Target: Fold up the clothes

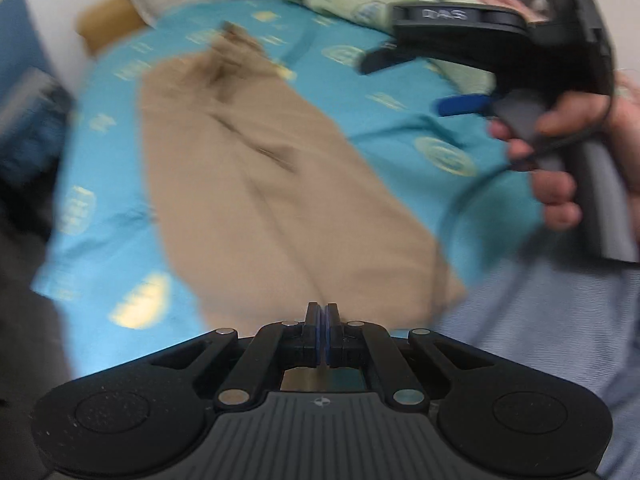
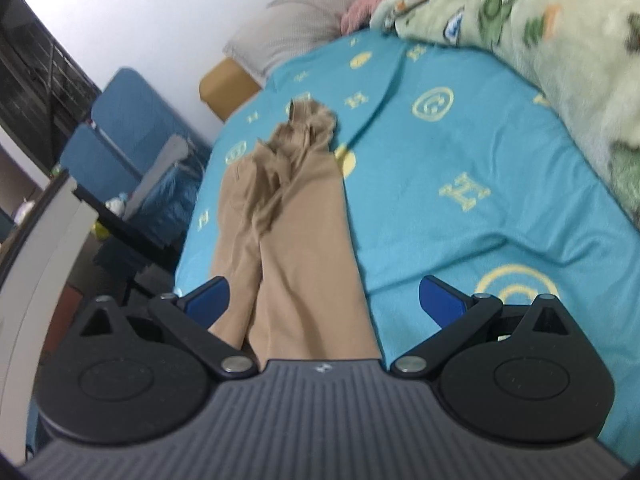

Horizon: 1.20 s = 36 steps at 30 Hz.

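Note:
Tan trousers [image 1: 256,184] lie lengthwise on a turquoise bedsheet [image 1: 380,80], with the bunched waistband at the far end. They also show in the right wrist view [image 2: 296,232]. My left gripper [image 1: 323,312] is shut at the near edge of the trousers; I cannot tell whether cloth is pinched between the pads. My right gripper [image 2: 324,300] is open and empty, hovering above the near end of the trousers, its blue pads [image 2: 210,298] wide apart. The right gripper also shows in the left wrist view [image 1: 420,84], held in a hand at the upper right.
A green patterned blanket [image 2: 540,40] and pink cover are piled at the far right of the bed. A grey pillow [image 2: 316,12] lies at the head. A blue chair [image 2: 132,140] stands left of the bed. Light blue cloth [image 1: 560,340] is at the lower right.

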Each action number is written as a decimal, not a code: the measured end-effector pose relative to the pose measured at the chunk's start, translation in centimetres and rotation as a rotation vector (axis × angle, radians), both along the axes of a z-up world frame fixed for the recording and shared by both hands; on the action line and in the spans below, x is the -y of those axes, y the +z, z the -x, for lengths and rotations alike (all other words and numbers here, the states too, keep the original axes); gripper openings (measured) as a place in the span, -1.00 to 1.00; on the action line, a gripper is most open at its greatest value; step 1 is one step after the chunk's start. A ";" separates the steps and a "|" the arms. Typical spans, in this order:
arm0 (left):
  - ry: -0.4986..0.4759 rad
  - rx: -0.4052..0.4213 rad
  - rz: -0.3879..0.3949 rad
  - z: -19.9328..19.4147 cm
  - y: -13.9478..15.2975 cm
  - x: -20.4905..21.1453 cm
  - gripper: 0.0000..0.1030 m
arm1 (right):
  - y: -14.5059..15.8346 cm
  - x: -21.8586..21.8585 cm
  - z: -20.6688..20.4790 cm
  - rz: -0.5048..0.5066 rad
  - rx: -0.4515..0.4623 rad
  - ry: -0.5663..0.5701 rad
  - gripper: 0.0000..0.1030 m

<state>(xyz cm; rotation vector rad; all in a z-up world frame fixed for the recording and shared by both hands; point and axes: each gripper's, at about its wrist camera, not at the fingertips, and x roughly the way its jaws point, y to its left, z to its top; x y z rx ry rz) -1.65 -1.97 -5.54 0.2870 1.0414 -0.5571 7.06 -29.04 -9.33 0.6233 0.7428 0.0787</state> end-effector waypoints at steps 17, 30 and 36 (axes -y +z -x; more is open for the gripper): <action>0.828 -0.308 0.465 -6.4 -5.6 -14.5 0.47 | -5.3 -0.7 0.1 -0.113 -0.362 0.113 0.84; 0.561 -0.443 0.299 -6.3 -7.7 -10.2 0.36 | -5.4 -5.1 0.2 0.059 -0.477 0.368 0.47; 0.519 -0.426 0.223 -5.5 -7.5 -8.6 0.36 | -5.1 -6.6 1.0 0.138 -0.519 0.427 0.50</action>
